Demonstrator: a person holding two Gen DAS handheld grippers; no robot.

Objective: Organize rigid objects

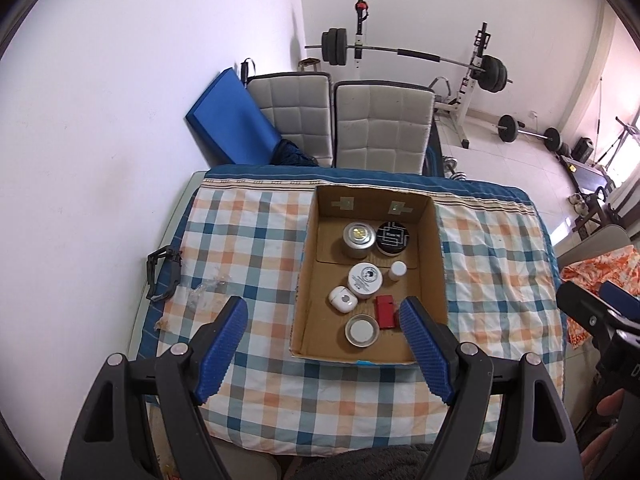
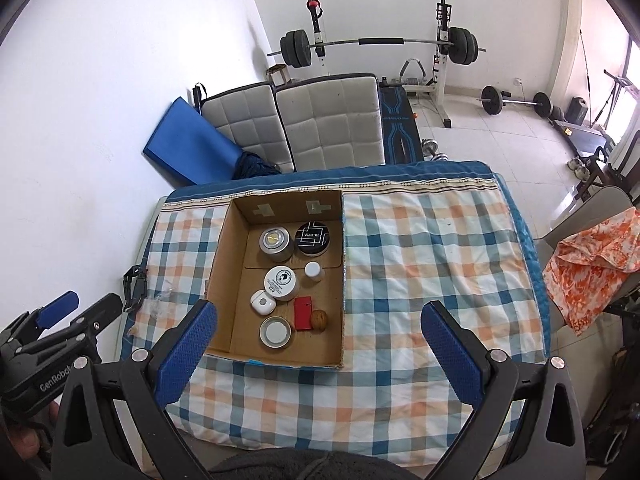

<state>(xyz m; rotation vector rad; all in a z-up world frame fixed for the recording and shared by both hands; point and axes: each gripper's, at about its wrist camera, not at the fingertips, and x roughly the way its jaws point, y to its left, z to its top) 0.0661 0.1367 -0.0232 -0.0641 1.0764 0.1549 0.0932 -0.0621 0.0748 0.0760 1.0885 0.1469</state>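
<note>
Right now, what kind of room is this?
Probably a room at home used as a gym: a barbell on its rack stands by the far wall, dumbbells lie on the tiled floor, and a checked tablecloth covers the table.

Walnut (image 2: 319, 317): in left wrist view hidden behind the finger. Red box (image 1: 385, 312): rt edge covered by same. White jar (image 1: 364, 278) label: too small to read. Right gripper (image 1: 600, 312): cut off by frame edge in left view. Bench (image 2: 400, 264) near edge: cut off below.

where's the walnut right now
In the right wrist view, the walnut sits inside the cardboard box, near its front, just right of the red block.
</note>
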